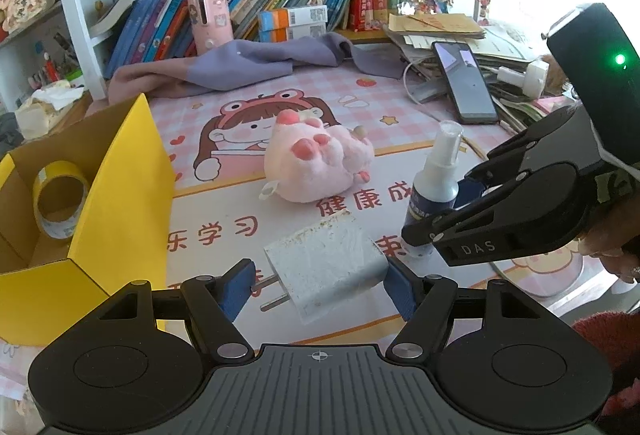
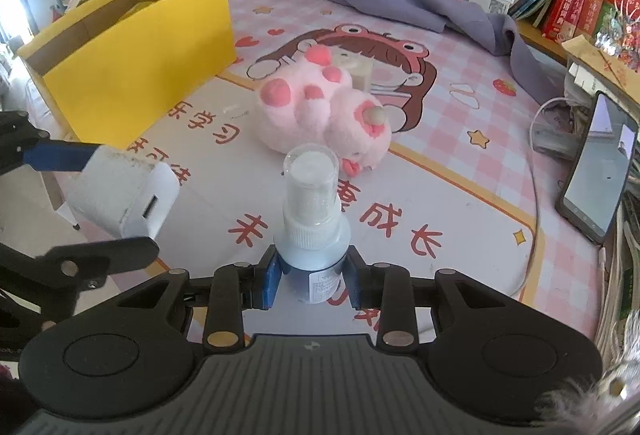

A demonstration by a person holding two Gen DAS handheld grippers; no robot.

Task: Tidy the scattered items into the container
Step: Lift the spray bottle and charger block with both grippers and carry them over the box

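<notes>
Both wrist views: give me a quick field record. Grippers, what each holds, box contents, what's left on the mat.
left gripper: shut on charger, lifted off the mat
right gripper: shut on spray bottle, upright, cap on
box: yellow, open, left of the mat
in box: tape roll
loose on mat: pink plush
also nearby: phone, purple cloth

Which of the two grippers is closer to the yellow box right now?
Left. The left gripper, clamped on the white charger, sits just beside the yellow box. The right gripper, clamped on the spray bottle, is farther off, beyond the charger.
</notes>
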